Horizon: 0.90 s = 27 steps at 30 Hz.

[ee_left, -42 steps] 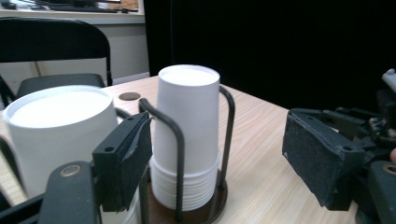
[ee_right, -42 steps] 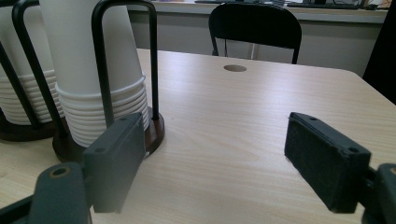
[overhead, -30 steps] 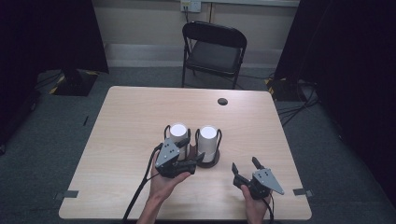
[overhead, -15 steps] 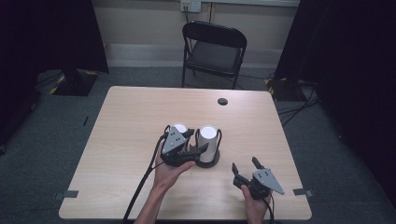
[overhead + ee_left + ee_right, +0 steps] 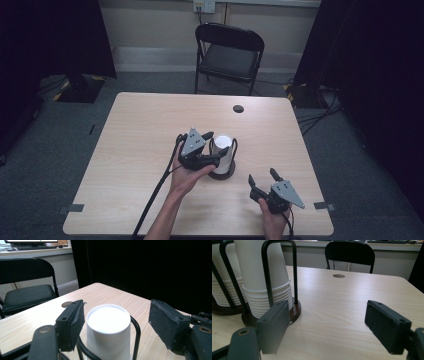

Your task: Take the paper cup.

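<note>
A stack of white paper cups (image 5: pixel 223 154) is seen standing upside down in a black wire holder (image 5: pixel 222 172) on a dark round base, right of centre on the pale wooden table (image 5: pixel 135 150). The left gripper (image 5: pixel 216 149) is held at the stack's left side, its jaws set one to each side of the top cup; in the left gripper view the cup's flat white bottom (image 5: pixel 108 319) is framed between the two black pads, with a visible gap on the right and the left pad (image 5: pixel 71 323) just beside the cup wall, so no firm grip is shown. Those jaws have just been opening slightly, with the cup between them. Compared with the picture a second earlier, the left hand (image 5: pixel 186 176) has been carried to the right and a little farther from the table's near edge, and a second stack that then stood to the left of this one is now covered by that gripper in the high view; in the right gripper view two stacks (image 5: pixel 263 277) are shown side by side in their holders. The right gripper (image 5: pixel 263 178) is kept where it was near the front right corner, its jaws spread wide over bare wood with nothing between them. A black folding chair (image 5: pixel 229 55) is seen beyond the table.
</note>
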Available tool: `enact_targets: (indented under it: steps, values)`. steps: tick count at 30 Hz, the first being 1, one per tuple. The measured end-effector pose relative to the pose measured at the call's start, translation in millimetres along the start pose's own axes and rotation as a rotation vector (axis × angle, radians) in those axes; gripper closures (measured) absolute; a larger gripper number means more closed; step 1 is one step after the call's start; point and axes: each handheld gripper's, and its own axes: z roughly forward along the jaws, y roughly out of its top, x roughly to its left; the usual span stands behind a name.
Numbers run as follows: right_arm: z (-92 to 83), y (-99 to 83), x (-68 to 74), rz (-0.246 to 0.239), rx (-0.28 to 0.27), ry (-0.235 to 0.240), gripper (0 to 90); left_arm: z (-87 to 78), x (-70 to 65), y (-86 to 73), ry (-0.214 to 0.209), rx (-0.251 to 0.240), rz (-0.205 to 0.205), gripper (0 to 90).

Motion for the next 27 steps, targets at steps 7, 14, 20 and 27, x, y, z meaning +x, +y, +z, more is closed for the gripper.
enact_targets:
  steps: [7,14,20,27]
  values:
    - [0.1,0.0,0.1,-0.001,0.001,0.003,19.4,14.2,5.3,0.7,-0.010,0.027,-0.025,25.1]
    - [0.0,0.1,0.5,-0.002,0.002,0.009,19.6,26.3,7.6,-4.8,-0.018,0.048,-0.020,22.8]
    - [0.1,0.1,0.9,-0.005,0.003,0.013,19.6,33.0,7.3,-5.5,-0.043,0.049,-0.047,24.2]
    - [-0.5,-0.1,0.0,0.002,-0.001,0.022,19.8,39.9,6.1,-9.6,-0.008,0.087,-0.008,27.5]
